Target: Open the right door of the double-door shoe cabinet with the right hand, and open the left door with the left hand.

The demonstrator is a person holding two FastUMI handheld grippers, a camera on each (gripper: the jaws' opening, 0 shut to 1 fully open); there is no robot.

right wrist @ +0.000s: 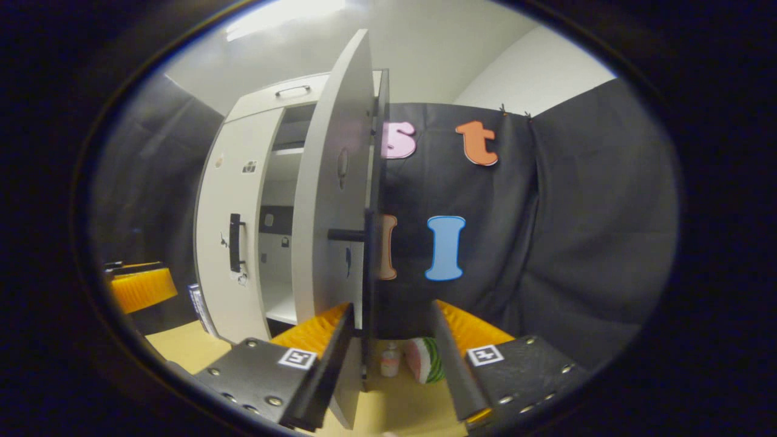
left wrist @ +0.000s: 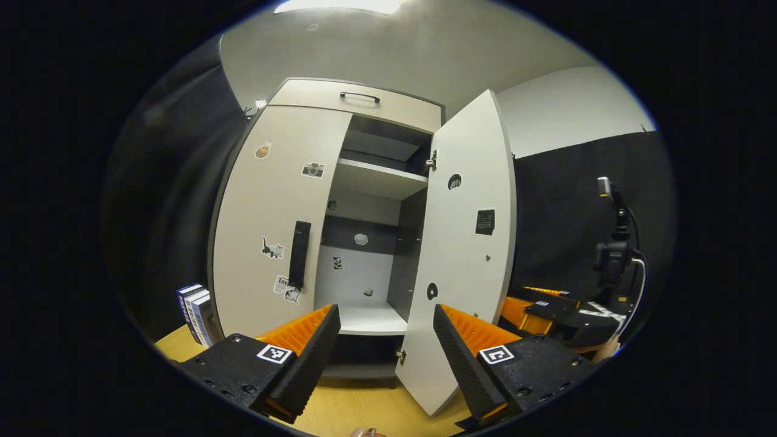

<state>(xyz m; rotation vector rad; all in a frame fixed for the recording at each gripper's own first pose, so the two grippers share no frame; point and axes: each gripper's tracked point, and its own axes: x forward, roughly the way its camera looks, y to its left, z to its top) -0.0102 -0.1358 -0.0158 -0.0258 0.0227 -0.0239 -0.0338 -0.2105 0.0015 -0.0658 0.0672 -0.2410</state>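
The pale shoe cabinet stands ahead on a wooden surface. Its left door is closed, with a black vertical handle. Its right door is swung open, baring shelves. My left gripper is open, short of the cabinet and level with the gap between the doors. In the right gripper view the right door is nearly edge-on, and its dark handle bar runs down between the fingers of my right gripper, which is open. The left gripper shows at the far left there.
Several upright boxes lean by the cabinet's left foot. A small bottle and a watermelon-patterned object lie behind the open door. A camera on a stand rises at the right. A drawer with a handle tops the cabinet.
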